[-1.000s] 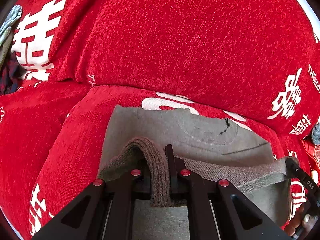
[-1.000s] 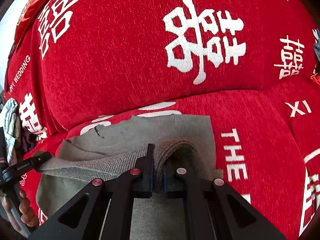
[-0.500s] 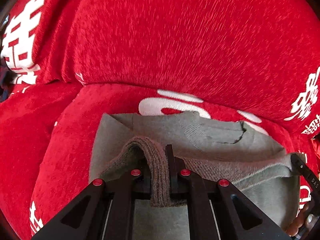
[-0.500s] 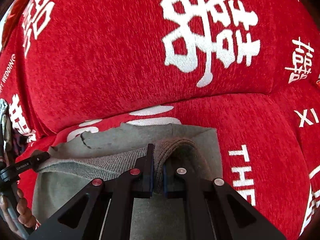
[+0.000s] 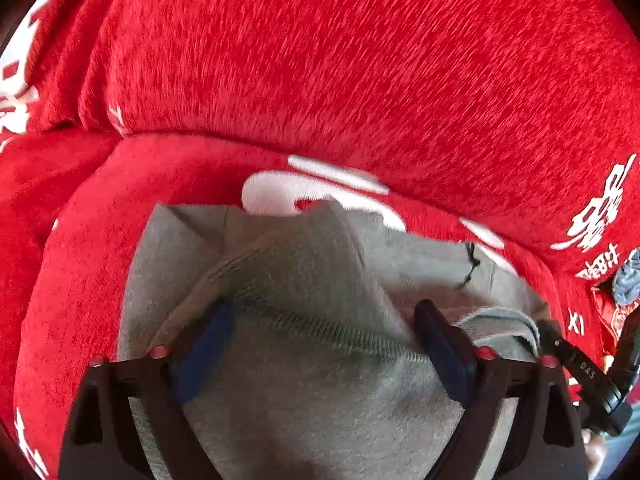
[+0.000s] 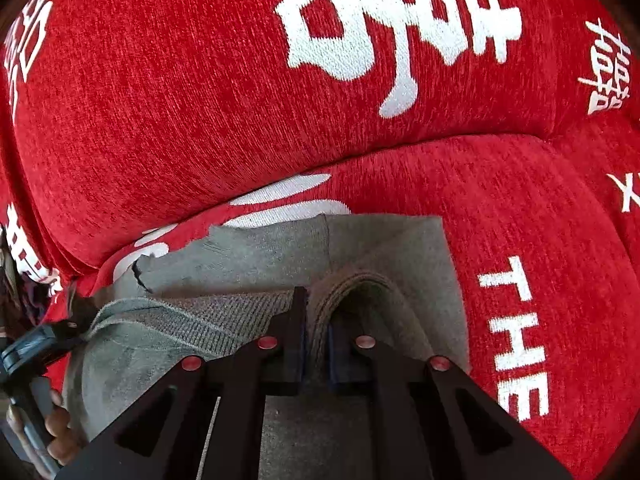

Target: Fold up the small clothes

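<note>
We see a small grey garment (image 6: pixel 372 248) lying folded on the red cushion (image 6: pixel 520 200), its ribbed hem (image 5: pixel 320 328) doubled over towards the cushion's back edge.

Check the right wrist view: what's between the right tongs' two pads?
A folded ridge of the grey garment, its ribbed hem, pinched by the right tongs over the red sofa cover. Nothing else sits there. The right wrist view shows it.

The left gripper (image 5: pixel 324 344) points steeply down, its jaws just sprung wide apart. The right gripper (image 6: pixel 318 344) tilts down likewise, jaws pinched nearly together.
</note>
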{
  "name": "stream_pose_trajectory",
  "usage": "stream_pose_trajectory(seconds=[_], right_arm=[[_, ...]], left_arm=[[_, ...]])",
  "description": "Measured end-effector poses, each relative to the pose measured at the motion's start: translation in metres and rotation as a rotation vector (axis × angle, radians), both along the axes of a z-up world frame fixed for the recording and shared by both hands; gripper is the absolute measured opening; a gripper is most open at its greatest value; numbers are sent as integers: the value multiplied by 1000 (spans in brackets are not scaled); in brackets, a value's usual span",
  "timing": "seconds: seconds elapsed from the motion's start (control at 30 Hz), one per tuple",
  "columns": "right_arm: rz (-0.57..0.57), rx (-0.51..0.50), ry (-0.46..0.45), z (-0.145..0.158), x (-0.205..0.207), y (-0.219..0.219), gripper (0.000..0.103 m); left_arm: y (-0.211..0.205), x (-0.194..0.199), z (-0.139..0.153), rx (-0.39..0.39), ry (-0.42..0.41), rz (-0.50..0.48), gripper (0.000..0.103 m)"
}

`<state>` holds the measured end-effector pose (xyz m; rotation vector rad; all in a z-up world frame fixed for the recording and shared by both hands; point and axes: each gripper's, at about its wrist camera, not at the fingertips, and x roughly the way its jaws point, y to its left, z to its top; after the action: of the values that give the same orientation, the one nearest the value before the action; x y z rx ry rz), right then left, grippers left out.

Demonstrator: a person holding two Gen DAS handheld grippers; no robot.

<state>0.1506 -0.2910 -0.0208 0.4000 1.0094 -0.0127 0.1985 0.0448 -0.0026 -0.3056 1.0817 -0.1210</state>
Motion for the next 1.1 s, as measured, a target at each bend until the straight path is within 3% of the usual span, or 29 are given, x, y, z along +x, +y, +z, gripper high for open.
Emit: stream_pose_trajectory(seconds=[0.1, 0.2, 0.27, 0.33, 0.4, 0.5, 0.67, 0.77, 0.97, 1.1], right_arm=[[14, -1, 4, 1, 2, 2, 17], [21, 11, -15, 11, -1, -1, 31], [-8, 6, -63, 22, -8, -6, 58], [-44, -16, -125, 37, -19, -10, 69], [-34, -41, -153, 45, -27, -5, 69], [68, -84, -157, 46, -28, 17, 69], [196, -210, -30, 22, -6, 57, 69], [165, -308, 38, 5, 6, 55, 69], [105, -278, 8, 1, 4, 31, 69], [96, -299, 8, -6, 10, 37, 69]], left_arm=[[-8, 1, 0, 39, -1, -4, 93], [-2, -4, 13, 19, -28, 9, 93], [5, -12, 27, 10, -81, 27, 93], [12, -21, 42, 22, -129, 45, 93], [17, -31, 51, 19, -169, 59, 93], [3, -32, 43, 44, -138, -1, 93], [-33, -13, 12, 243, -59, -79, 93], [-33, -3, -5, 310, -25, -71, 93], [-32, -5, -10, 322, -60, -74, 94], [-33, -4, -12, 327, -62, -73, 96]])
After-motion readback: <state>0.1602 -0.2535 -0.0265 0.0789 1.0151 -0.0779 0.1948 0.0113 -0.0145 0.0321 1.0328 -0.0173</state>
